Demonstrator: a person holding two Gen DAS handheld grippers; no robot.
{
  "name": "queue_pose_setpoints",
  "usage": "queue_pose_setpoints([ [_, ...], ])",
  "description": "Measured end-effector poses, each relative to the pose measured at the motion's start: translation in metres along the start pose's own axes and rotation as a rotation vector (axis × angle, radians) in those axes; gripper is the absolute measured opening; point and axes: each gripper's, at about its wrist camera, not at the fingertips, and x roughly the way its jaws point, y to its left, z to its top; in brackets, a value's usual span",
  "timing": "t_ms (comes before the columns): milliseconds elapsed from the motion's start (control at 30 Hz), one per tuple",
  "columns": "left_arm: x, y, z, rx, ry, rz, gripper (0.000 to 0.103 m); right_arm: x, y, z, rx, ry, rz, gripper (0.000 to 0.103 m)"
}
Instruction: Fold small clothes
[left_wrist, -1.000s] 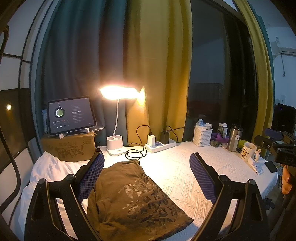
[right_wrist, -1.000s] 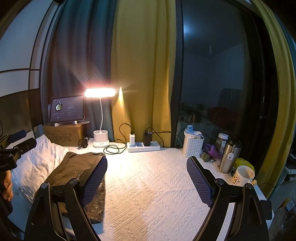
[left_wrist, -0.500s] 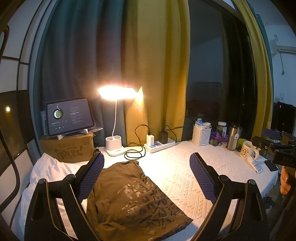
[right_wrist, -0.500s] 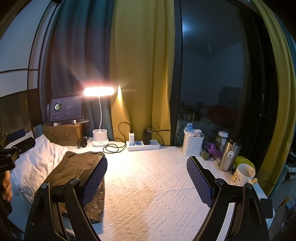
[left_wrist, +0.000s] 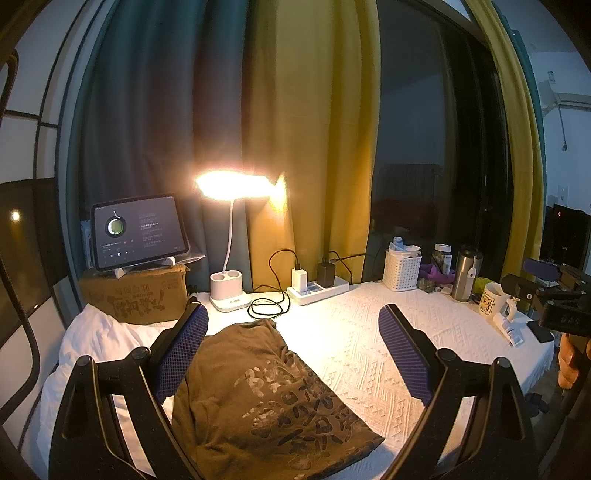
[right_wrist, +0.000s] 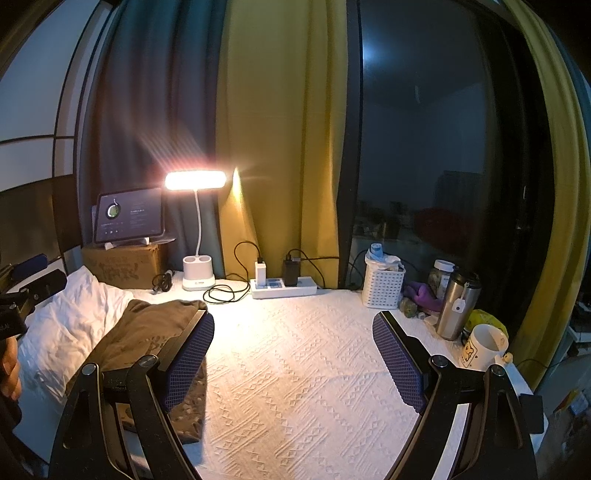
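Observation:
A brown T-shirt (left_wrist: 269, 398) with a pale print lies folded on the left part of the white textured cloth (left_wrist: 369, 354), partly over a white pillow (left_wrist: 92, 343). My left gripper (left_wrist: 293, 354) is open and empty, held above the shirt. My right gripper (right_wrist: 293, 360) is open and empty over bare cloth (right_wrist: 295, 369), to the right of the shirt (right_wrist: 147, 332). The right gripper's body shows at the right edge of the left wrist view (left_wrist: 554, 295).
At the back stand a lit desk lamp (left_wrist: 232, 236), a tablet (left_wrist: 136, 230) on a cardboard box (left_wrist: 136, 295), a power strip (left_wrist: 317, 290) with cables, a white basket (left_wrist: 402, 266), a steel tumbler (left_wrist: 466, 273) and a mug (left_wrist: 493, 299). Curtains and a dark window lie behind.
Both grippers have shifted very slightly; the scene sits a touch lower and leftward in the views. The shirt has not moved and both grippers stay open.

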Motion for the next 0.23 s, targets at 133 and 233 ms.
queue_pose_setpoints([
  [133, 0.0003, -0.0012, 0.0018, 0.003, -0.002, -0.002, 0.093, 0.0001, -0.0003, -0.0004, 0.001, 0.001, 0.001, 0.089],
  [233, 0.0007, -0.0001, 0.0017, 0.004, -0.003, -0.006, 0.093, 0.0002, -0.0003, -0.0009, -0.001, 0.003, 0.002, 0.089],
])
